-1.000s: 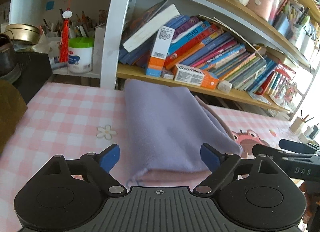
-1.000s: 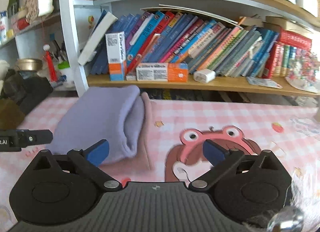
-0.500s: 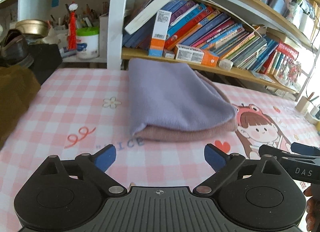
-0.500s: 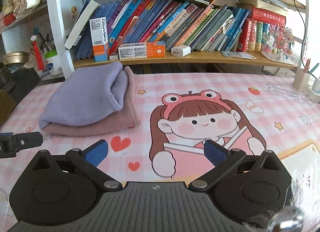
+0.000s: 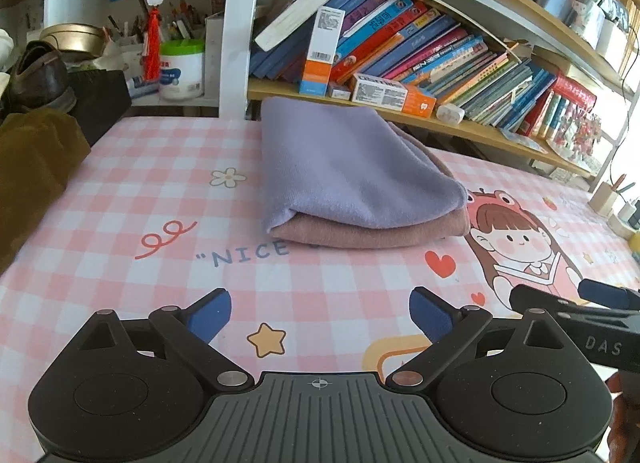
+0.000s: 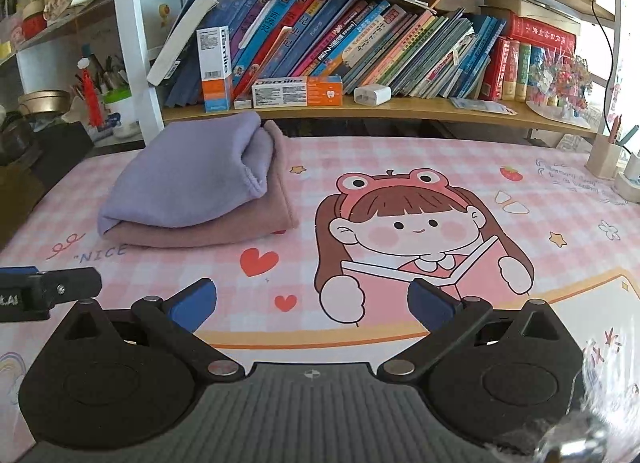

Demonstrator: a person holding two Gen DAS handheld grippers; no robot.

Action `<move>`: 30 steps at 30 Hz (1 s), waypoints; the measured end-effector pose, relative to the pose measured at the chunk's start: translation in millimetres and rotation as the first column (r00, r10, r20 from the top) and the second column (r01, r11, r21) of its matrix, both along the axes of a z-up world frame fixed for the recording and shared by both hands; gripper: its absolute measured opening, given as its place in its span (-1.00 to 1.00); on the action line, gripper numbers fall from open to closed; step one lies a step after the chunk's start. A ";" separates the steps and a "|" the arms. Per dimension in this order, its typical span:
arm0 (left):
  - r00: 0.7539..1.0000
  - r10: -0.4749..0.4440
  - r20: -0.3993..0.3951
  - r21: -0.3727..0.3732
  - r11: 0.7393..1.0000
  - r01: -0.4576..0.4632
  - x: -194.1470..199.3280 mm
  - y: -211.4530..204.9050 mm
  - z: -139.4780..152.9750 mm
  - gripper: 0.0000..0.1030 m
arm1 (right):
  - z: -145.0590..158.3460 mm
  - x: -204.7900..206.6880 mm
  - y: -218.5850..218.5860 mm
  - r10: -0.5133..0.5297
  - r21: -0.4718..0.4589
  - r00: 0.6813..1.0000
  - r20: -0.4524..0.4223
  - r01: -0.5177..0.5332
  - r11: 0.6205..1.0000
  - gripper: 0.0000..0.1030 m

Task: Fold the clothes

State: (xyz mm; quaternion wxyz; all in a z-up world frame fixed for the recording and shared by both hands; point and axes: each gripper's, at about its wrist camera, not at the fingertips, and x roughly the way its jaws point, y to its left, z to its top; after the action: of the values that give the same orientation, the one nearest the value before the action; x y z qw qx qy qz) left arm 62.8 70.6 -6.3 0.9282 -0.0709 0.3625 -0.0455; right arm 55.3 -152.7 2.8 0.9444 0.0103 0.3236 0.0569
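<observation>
A folded lilac garment (image 5: 344,167) lies on top of a folded dusty-pink garment (image 5: 372,233) at the far side of the pink checked table mat (image 5: 120,199), just under the bookshelf. The right wrist view shows the same stack, lilac (image 6: 188,179) over pink (image 6: 224,233), at the left. My left gripper (image 5: 320,317) hangs open over the mat, well short of the stack, nothing between its blue pads. My right gripper (image 6: 312,305) is open too, above the cartoon girl print (image 6: 416,239), and empty. Each gripper's tip shows at the edge of the other's view.
A shelf of books and boxes (image 5: 400,59) runs behind the table. An olive-brown cloth (image 5: 32,167), a black box and a shoe (image 5: 38,79) sit at the left. A pen holder (image 6: 604,157) stands at the right edge.
Both grippers have pulled back from the folded stack toward the near side of the table. The stack now lies farther off and stays still. The left jaws widened a little.
</observation>
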 end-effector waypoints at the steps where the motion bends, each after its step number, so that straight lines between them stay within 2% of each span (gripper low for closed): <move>1: 1.000 0.001 -0.002 -0.001 1.000 -0.001 0.2 -0.1 -0.4 0.90 | -0.1 -0.4 0.1 0.001 0.000 1.000 0.000 -0.001 1.000 1.00; 17: 0.999 -0.009 -0.036 0.027 1.000 0.010 7.0 -5.2 -8.6 0.90 | -6.2 6.0 -2.0 0.008 0.003 1.000 -0.019 -0.008 1.000 1.00; 30: 1.000 0.008 -0.025 0.059 0.998 -0.007 10.9 -6.2 -13.1 0.90 | -13.4 13.5 -1.1 0.010 -0.004 1.000 -0.024 -0.010 1.000 1.00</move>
State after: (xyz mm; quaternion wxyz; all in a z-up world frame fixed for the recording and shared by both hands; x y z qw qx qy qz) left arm 73.7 64.4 -19.5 0.9254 -0.0456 0.3751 -0.0303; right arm 68.8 -153.8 -10.6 0.9403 0.0074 0.3349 0.0609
